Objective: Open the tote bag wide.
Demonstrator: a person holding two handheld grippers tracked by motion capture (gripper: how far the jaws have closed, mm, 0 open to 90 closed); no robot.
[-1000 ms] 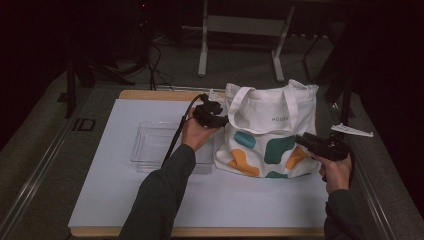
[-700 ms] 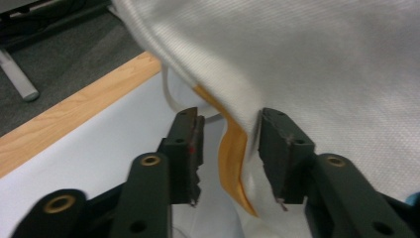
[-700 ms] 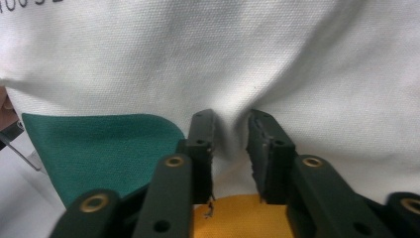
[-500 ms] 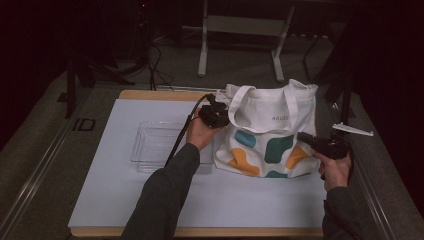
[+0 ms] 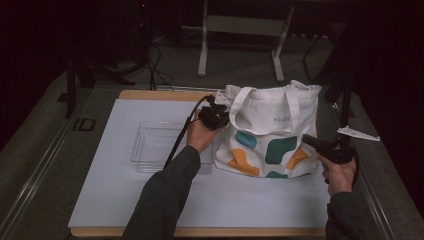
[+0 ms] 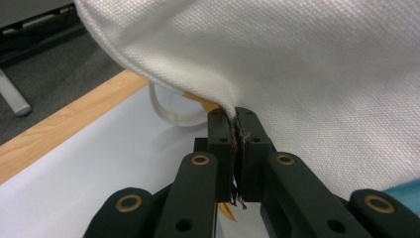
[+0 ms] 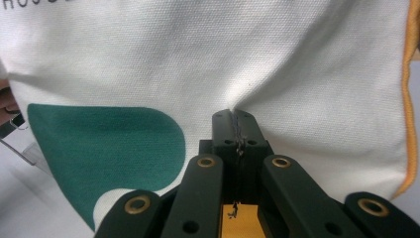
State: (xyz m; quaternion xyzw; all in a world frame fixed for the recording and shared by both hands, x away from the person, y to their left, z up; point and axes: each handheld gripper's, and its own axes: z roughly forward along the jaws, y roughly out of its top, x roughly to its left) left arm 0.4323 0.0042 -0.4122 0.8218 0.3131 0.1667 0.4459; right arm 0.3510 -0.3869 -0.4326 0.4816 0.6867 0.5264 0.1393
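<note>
Now your left gripper point(image 5: 220, 116) and right gripper point(image 5: 311, 141) have just closed, each pinching the white cloth tote bag with coloured blobs point(image 5: 272, 132). You have one bag, one clear plastic tray point(image 5: 150, 145), two grippers.

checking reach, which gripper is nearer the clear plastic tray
Left. The left gripper pinches the tote bag edge just beside the clear tray; the right gripper grips the bag's far side.

The canvas tote bag point(image 5: 272, 131) was white with teal and orange blobs; the tray point(image 5: 150, 145) was clear plastic.
</note>
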